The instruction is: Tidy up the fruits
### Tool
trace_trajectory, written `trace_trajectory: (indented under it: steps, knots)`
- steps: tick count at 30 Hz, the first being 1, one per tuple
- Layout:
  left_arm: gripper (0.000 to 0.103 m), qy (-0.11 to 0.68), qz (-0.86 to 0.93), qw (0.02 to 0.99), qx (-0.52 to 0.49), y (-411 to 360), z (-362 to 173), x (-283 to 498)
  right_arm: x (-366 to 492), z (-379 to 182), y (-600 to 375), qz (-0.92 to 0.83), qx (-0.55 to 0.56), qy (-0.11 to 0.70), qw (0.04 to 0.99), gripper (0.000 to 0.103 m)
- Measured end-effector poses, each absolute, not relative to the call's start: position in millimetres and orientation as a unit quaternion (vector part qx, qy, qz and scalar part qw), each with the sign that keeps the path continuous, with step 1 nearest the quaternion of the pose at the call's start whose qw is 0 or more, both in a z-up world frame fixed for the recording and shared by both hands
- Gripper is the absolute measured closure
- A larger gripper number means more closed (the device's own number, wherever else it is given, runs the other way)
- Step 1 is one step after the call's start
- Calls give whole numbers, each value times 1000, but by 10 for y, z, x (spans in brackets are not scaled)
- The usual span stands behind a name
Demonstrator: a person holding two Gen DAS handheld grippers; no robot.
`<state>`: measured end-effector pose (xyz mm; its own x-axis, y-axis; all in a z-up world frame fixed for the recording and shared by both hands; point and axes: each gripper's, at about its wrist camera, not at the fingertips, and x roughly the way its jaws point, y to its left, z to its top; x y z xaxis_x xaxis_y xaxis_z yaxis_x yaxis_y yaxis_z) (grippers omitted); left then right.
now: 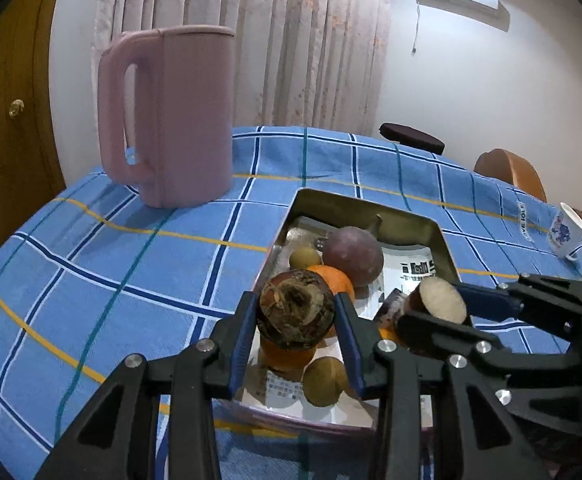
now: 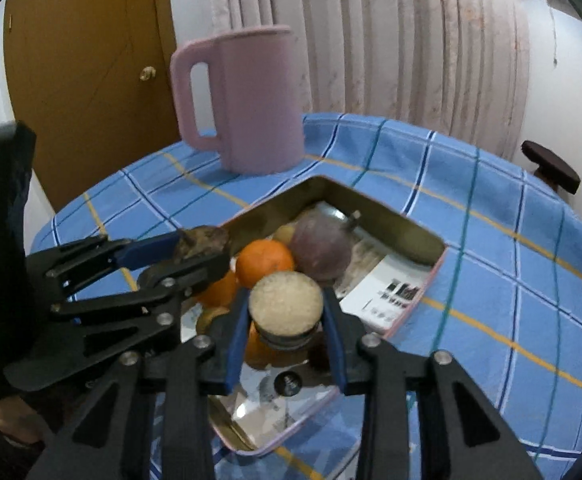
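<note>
A metal tin (image 1: 365, 210) (image 2: 395, 220) on the blue checked cloth holds a purple round fruit (image 1: 353, 256) (image 2: 323, 246), oranges (image 1: 333, 278) (image 2: 265, 262) and small yellow-green fruits (image 1: 325, 380). My left gripper (image 1: 297, 314) (image 2: 201, 250) is shut on a brown rough root piece (image 1: 297, 314) (image 2: 203, 242) above the tin's near left side. My right gripper (image 2: 285, 314) (image 1: 437, 308) is shut on a cut piece with a pale face (image 2: 285, 304) (image 1: 443, 300) above the tin's near right side.
A tall pink jug (image 1: 171, 116) (image 2: 247, 100) stands on the cloth behind the tin. A white flowered cup (image 1: 567, 230) lies at the far right. The round table (image 1: 91, 280) drops off at its edges. A dark stool (image 1: 411, 138) and wooden chair (image 1: 509, 170) stand beyond.
</note>
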<state>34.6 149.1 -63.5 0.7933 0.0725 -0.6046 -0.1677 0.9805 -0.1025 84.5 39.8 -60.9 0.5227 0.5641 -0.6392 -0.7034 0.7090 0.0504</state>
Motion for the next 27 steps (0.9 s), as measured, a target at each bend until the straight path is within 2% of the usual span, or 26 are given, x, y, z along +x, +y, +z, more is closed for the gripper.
trace_trajectory:
  steps: [4,5,6,8,10,22,27]
  knots:
    - [62,319,56,943,-81,1487,-641,347,795,-615,374,368,-111,319,867,63]
    - [62,320,52,942,-90,1501,-632,336,785,-596,351,368,-108,317,867,58]
    - [61,319,51,942,-93,1517,-626,330,776,-590,327,370,-104,316,867,48]
    - [51,315,54,943,-93,1514,-590,293,768,-569,261,379,-89,313,866,37]
    - [45,307,55,946,-87,1491,-538,251,739,-540,211,376,-83,307,870,37]
    - [44,273,59,958,-71,1354,-288,102,606,-293,-182,334,-60,264,903,26]
    - [44,269,59,959,-68,1305,-254,77,570,-255,-284,321,-52,253,911,18]
